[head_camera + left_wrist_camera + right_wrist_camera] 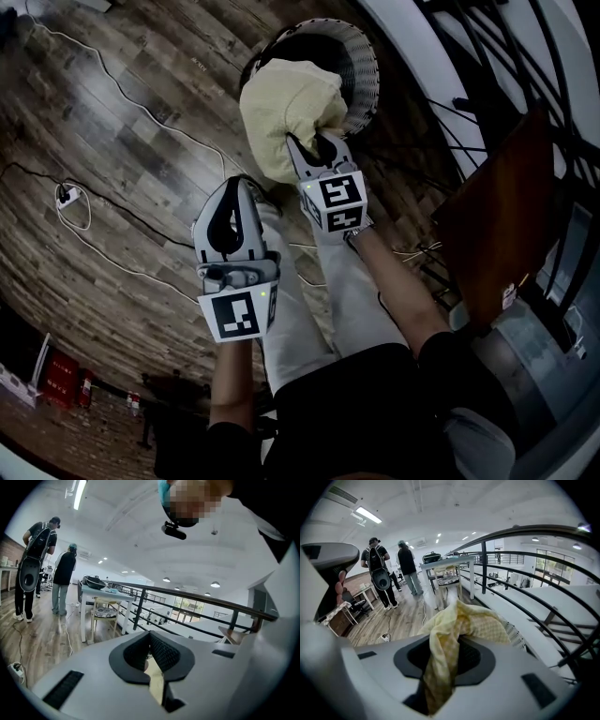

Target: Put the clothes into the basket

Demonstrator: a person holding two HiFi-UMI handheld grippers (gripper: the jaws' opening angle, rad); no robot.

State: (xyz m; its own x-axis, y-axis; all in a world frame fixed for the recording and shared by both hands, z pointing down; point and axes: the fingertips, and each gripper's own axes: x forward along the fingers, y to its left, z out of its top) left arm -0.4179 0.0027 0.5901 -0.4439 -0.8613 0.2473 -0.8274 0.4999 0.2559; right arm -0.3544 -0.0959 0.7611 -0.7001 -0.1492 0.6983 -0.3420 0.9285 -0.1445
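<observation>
Above the basket [367, 71], our right gripper [312, 148] clamps the soft, light cloth [281, 108] by a bunched fold; left gripper [241, 186] closed, empty.

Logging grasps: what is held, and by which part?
Right hand-held gripper pinches a bunched fold of the yellow cloth; left hand-held gripper holds nothing.
</observation>
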